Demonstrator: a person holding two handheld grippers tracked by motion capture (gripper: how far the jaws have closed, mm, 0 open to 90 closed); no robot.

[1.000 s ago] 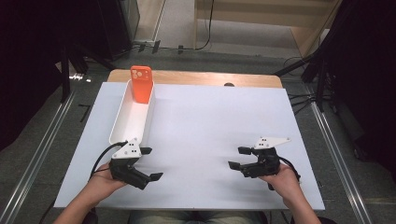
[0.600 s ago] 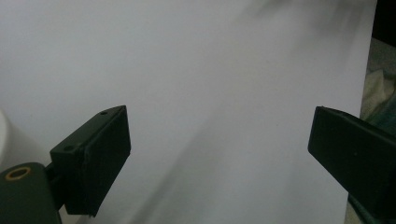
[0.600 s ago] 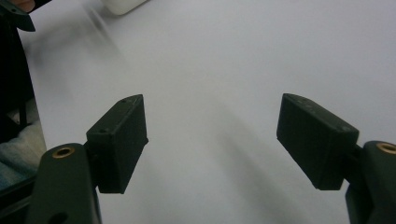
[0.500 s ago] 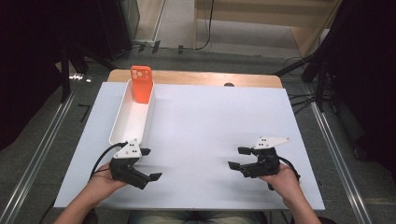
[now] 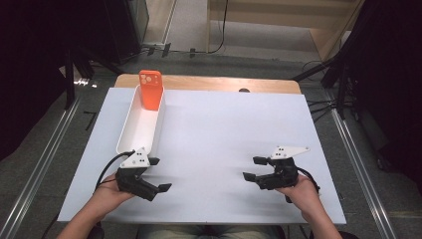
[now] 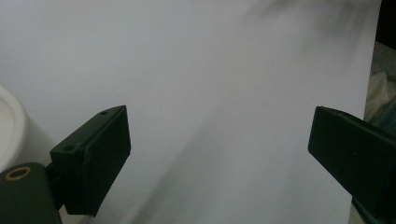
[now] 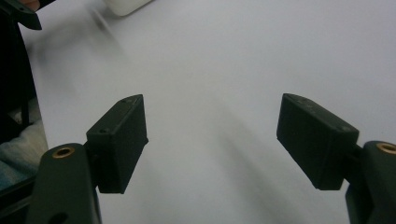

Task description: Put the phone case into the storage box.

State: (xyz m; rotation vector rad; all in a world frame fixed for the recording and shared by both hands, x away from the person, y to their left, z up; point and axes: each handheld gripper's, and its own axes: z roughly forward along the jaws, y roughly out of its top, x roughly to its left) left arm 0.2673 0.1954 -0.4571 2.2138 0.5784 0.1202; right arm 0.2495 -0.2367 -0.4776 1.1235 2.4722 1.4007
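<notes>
Jaws of the left hand-held gripper (image 5: 159, 175) and right hand-held gripper (image 5: 255, 168) stand wide apart, gripping nothing, resting low over the white surface (image 5: 224, 134), apparently ready. The orange phone (image 5: 151, 89) leans upright at the far end of the long white plastic tray (image 5: 127, 130).

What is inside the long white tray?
An orange phone stands at the far end of the white tray, leaning on its end wall. The phone's lower edge is covered by the tray's side wall.
</notes>
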